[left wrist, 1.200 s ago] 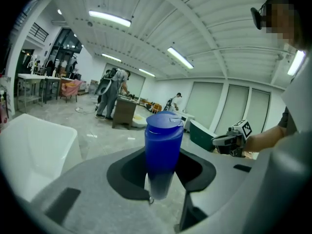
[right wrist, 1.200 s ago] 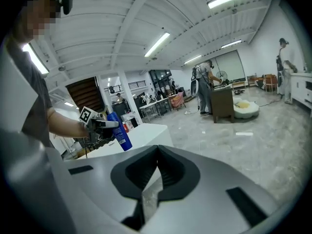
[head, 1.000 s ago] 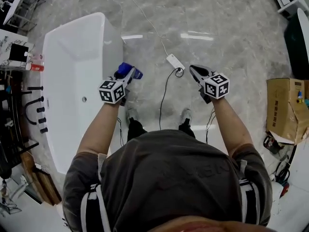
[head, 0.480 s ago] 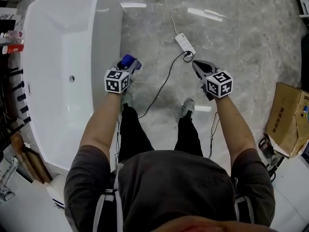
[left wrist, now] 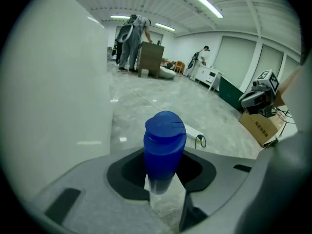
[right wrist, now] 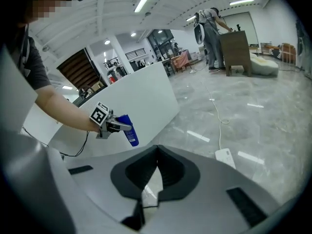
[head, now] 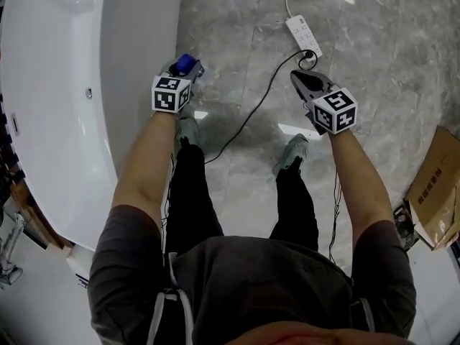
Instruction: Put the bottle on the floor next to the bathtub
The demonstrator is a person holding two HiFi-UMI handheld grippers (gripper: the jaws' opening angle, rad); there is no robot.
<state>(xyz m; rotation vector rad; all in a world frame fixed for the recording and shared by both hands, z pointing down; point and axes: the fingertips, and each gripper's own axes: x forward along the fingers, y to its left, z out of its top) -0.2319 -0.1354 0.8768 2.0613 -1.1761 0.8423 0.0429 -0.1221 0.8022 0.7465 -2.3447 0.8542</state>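
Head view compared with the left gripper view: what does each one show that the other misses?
Only the head view shows the person's shoes and the drain inside the bathtub. Only the left gripper view shows people by a brown cabinet far off. Both show the blue bottle clamped in the left claw, the bathtub's outer wall and the power strip on the floor.

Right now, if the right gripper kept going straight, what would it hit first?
Probably the shiny grey marble floor beside the white bathtub, though depth is unclear; the white power strip sits aside.
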